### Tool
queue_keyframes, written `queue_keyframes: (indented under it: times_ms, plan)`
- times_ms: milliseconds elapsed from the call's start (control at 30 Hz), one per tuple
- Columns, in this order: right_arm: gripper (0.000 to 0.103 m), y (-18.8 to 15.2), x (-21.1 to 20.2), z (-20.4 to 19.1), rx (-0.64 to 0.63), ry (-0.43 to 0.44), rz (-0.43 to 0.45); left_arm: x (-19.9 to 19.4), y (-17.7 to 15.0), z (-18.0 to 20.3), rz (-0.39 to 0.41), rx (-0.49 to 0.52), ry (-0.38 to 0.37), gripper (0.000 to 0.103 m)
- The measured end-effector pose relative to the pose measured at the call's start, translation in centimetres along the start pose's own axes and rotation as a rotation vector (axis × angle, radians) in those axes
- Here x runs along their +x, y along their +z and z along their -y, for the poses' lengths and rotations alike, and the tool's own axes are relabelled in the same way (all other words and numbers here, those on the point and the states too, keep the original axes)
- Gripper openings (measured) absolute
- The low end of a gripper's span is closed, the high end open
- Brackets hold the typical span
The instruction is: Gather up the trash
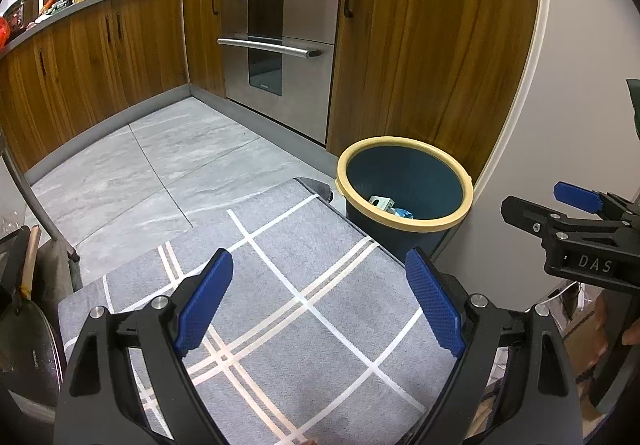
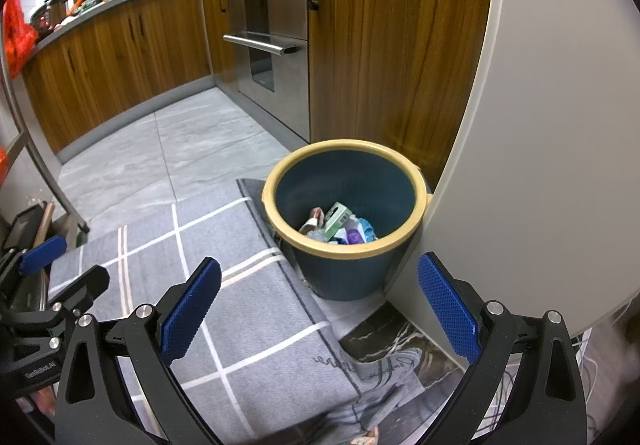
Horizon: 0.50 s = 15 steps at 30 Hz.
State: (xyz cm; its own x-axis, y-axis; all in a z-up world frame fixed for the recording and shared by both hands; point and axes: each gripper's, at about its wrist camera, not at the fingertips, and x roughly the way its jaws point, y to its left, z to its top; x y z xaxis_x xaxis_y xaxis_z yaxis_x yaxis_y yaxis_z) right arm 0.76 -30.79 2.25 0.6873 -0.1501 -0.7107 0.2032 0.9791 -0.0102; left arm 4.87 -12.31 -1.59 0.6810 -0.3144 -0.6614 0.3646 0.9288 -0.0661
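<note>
A dark blue trash bin with a yellow rim stands on the floor against the wood cabinet and a white rounded panel; it also shows in the left wrist view. Several pieces of trash lie in its bottom, among them a green-white carton and blue and purple wrappers. My right gripper is open and empty, just short of the bin. My left gripper is open and empty over a grey checked mat, left of the bin. The right gripper's side shows at the left view's right edge.
Wood cabinets and a steel oven line the far side of the grey tile floor. A white rounded panel stands right of the bin. Pans and a stand leg are at far left. A printed cloth lies below the bin.
</note>
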Motion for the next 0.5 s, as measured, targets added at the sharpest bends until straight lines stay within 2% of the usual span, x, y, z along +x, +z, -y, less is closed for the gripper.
queue_keyframes:
  times_ms: [500]
  plan:
    - [0.098, 0.03, -0.06, 0.24, 0.003, -0.003, -0.002, 0.03, -0.08, 0.24, 0.002, 0.013, 0.001, 0.087]
